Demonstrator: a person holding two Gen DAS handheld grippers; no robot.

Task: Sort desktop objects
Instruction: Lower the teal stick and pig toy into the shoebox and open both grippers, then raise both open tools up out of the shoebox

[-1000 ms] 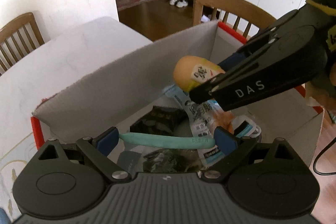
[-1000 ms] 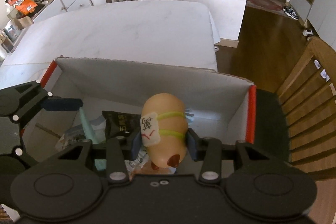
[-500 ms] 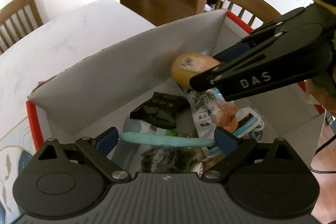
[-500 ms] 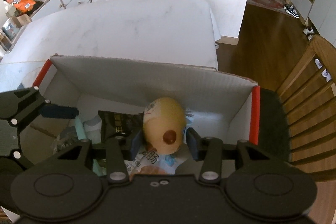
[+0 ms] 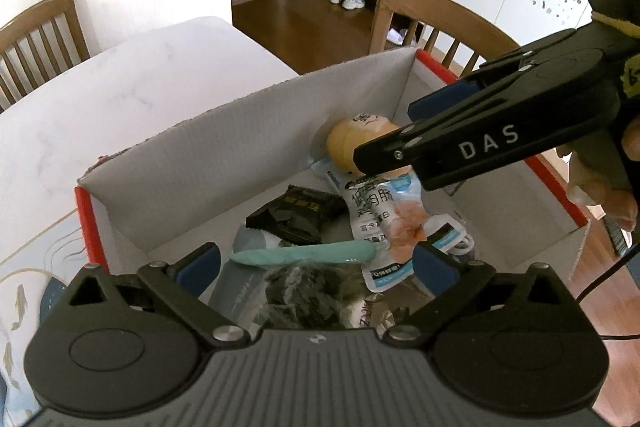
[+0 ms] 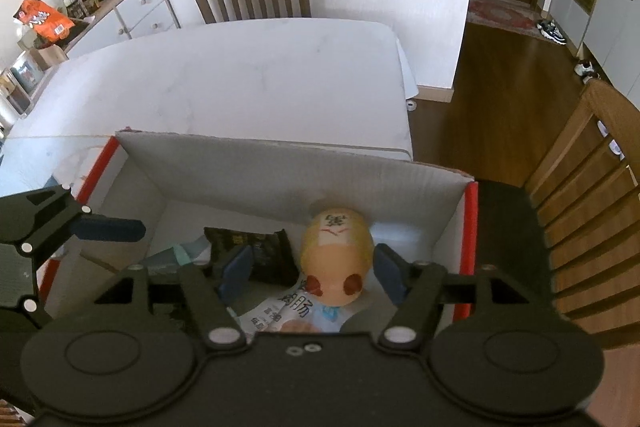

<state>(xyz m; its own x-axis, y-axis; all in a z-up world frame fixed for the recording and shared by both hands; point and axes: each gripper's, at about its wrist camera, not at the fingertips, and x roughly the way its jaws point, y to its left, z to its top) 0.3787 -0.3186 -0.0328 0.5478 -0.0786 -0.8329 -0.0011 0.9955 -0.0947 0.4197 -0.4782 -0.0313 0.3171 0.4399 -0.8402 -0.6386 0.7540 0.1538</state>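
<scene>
Sorting looks far along, judging by how much already lies in the cardboard box [image 6: 280, 163] at the edge of the white desk [image 6: 248, 75]. My right tool [image 6: 310, 275] hangs over the box's right end, its jaws opening; the tan egg-shaped toy [image 6: 338, 259] sits between them, but there is a gap on both sides and neither pad presses on it. I judge the toy to be let go and resting at the far right corner of the box, partly on a white and blue snack pouch [image 5: 384, 219].

My left tool [image 5: 316, 263] is spread about as wide as it goes and holds nothing. A mint-green stick-shaped item [image 5: 304, 254] lies across the gap between its fingers, down on the heap of packets and apart from both pads, so that one counts as delivered too. Beside it are a black wrapper [image 5: 296, 215] and a clear bag of something dark [image 5: 304, 291], all inside the box.

What is left I can only partly judge. The stretch of desk beyond the box shows nothing waiting to be gathered, though the near side is hidden behind both tools. If anything remains, it is out of these views; otherwise both tools only need lifting clear of the box.
</scene>
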